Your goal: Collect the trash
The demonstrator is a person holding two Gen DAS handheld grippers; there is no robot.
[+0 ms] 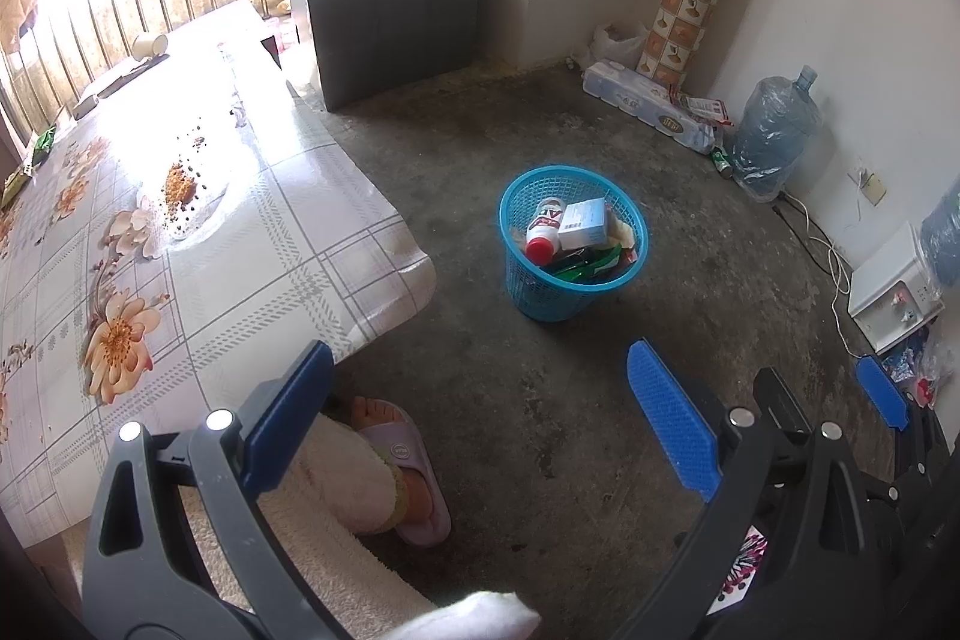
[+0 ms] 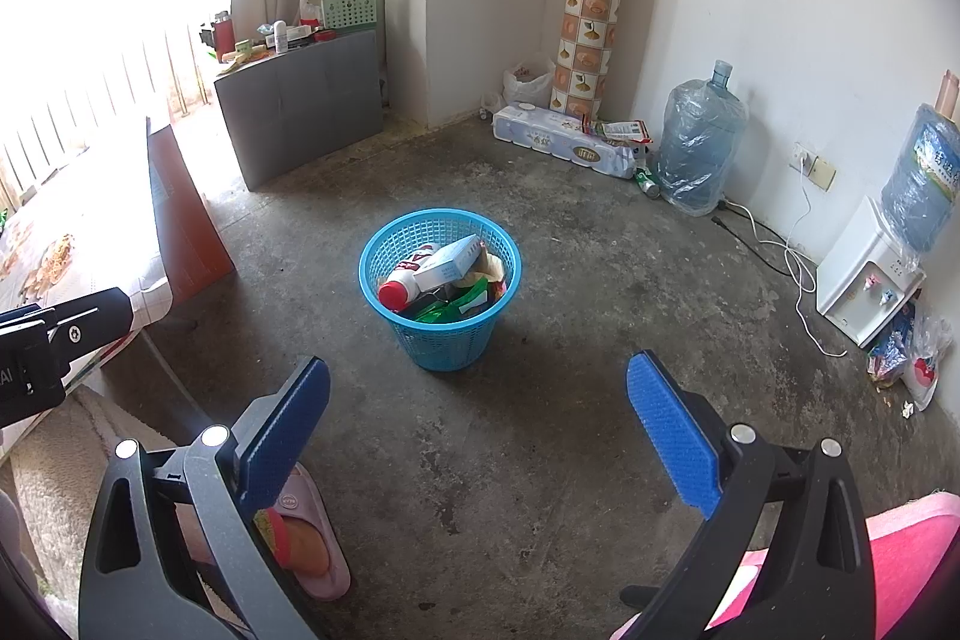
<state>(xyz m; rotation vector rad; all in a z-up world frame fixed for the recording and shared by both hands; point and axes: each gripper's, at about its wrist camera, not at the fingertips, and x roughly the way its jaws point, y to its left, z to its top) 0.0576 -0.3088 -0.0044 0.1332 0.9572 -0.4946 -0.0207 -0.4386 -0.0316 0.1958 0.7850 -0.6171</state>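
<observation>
Both claws, left claw (image 1: 480,418) and right claw (image 2: 478,424), are wide open and hold nothing. The blue basket (image 2: 384,250) is already full, so the left claw should reach for the crumbs (image 1: 180,187) on the surface (image 1: 288,244) slowly.

We see a lived-in room of a home. At the left of the frame stands a table (image 1: 252,196) under a flowered cloth; on the right a water dispenser (image 2: 864,274) against the wall, toilet paper packs (image 2: 564,142) on the bare concrete floor (image 2: 540,400), and a slippered foot (image 1: 396,460) below.
</observation>
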